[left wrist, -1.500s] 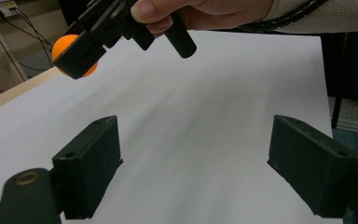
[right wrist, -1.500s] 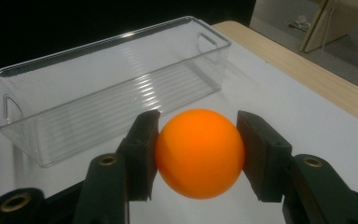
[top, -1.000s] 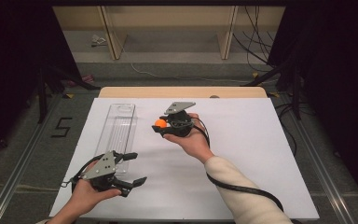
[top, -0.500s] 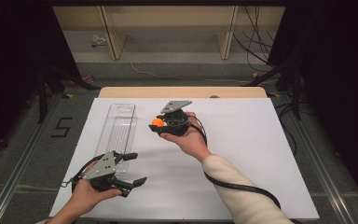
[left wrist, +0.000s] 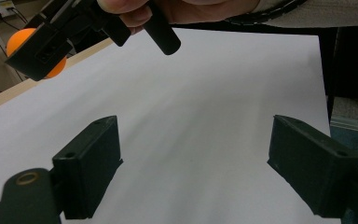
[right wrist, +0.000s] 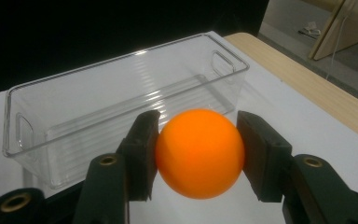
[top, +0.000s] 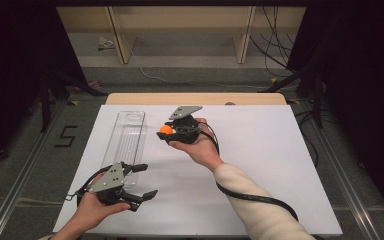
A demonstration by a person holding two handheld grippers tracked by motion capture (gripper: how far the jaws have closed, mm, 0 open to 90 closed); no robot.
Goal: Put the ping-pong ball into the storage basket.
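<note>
- Orange ball (right wrist: 199, 153) sits pinched in the right gripper (top: 166, 132), beside the clear bin (top: 126, 140).
- Left gripper (top: 145, 180), at 7 o'clock on the white tabletop (top: 260, 165), is spread wide and empty.

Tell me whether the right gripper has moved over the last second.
Yes, slightly. In the high view the right gripper, shut on the orange ball, has drifted left, closer to the clear plastic bin, which lies where it was.
</note>
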